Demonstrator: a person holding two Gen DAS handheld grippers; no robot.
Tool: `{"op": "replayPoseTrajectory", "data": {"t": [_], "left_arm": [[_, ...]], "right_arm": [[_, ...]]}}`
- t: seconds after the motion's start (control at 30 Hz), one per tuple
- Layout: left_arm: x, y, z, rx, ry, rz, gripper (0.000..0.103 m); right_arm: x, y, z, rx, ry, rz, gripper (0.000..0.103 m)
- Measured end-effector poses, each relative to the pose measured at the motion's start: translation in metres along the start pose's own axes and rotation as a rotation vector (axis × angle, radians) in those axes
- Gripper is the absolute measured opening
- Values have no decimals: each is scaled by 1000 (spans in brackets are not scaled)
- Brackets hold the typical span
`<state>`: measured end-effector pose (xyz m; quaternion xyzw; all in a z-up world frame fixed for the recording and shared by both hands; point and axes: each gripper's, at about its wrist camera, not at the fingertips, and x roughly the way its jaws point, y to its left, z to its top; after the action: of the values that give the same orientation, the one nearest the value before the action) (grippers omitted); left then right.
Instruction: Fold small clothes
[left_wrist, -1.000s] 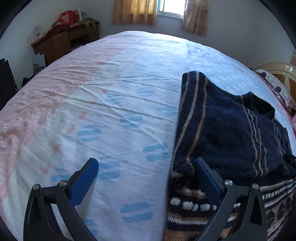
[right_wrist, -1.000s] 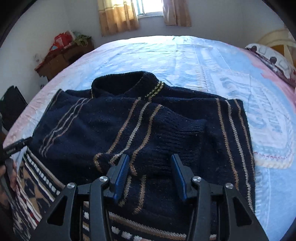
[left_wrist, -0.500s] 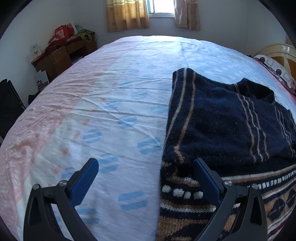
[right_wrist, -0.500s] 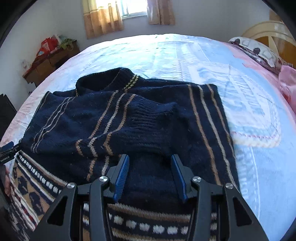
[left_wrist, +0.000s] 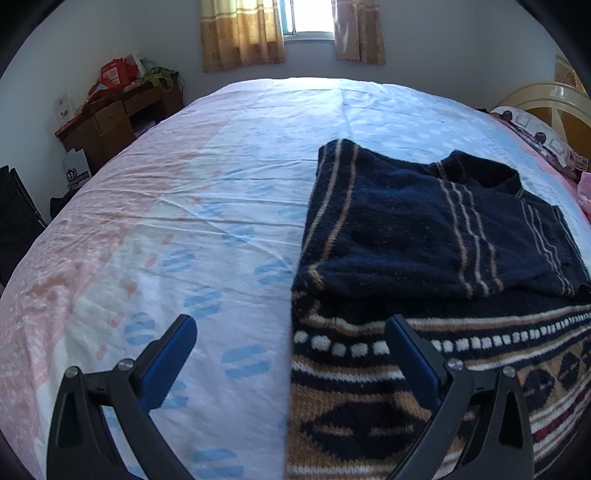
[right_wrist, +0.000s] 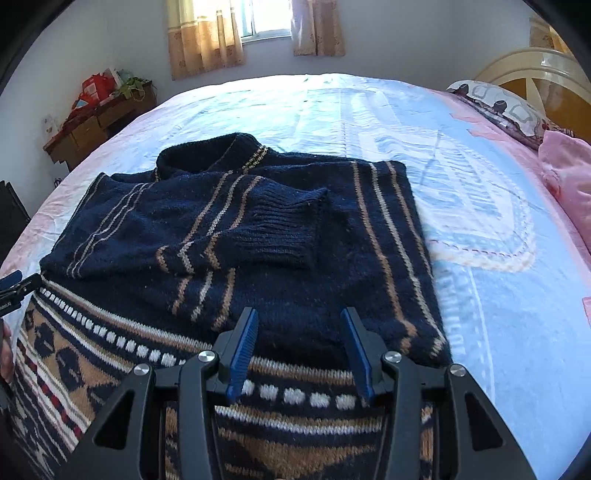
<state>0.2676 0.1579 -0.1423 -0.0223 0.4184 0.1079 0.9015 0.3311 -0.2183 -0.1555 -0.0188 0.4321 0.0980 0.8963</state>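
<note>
Sweater (right_wrist: 258, 266), dark navy knit with tan stripes and a patterned hem band, lies flat on the bed (left_wrist: 221, 166) with both sleeves already folded across the chest; one ribbed cuff (right_wrist: 280, 229) rests near the middle of the body. Collar points toward the window, hem toward the cameras.

Handling, as judged from the knit: thick, soft and fairly heavy for its kind. It will drape and sag when lifted, stretch if pulled by one point, and grip the sheet rather than slide. The folded sleeves are loose and may slip out of place if the body is jerked.

Recommended hold: the two hem corners, through the full thickness of the patterned band, so both layers rise together for a fold toward the collar.

Right gripper (right_wrist: 299, 354) hovers over the hem band, fingers partly spread, nothing between them. Left gripper (left_wrist: 291, 354) sits at the sweater's left edge, fingers spread wide, one finger over the sheet and the other over the hem band, nothing pinched.

Surroundings: a pillow (right_wrist: 495, 107) at the headboard side, a cluttered wooden desk (left_wrist: 118, 122) by the far wall, curtains (left_wrist: 240, 33) at the window.
</note>
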Motion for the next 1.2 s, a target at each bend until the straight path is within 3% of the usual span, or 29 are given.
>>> {"op": "replayPoseTrajectory", "data": {"t": [0.43,0.73,1.2], "left_arm": [[-56,-6,-22,18,-56,-84,103],[-108,-3,-64,103,-105,-115,103],[-144,-4,-145,149,-17,-162,103]], "right_arm": [[-47,13,-46,-33,-8,42,48],[-91,21,-92,-60,-12,51,48],[-137,31,-166,-69,13,35,49]]}}
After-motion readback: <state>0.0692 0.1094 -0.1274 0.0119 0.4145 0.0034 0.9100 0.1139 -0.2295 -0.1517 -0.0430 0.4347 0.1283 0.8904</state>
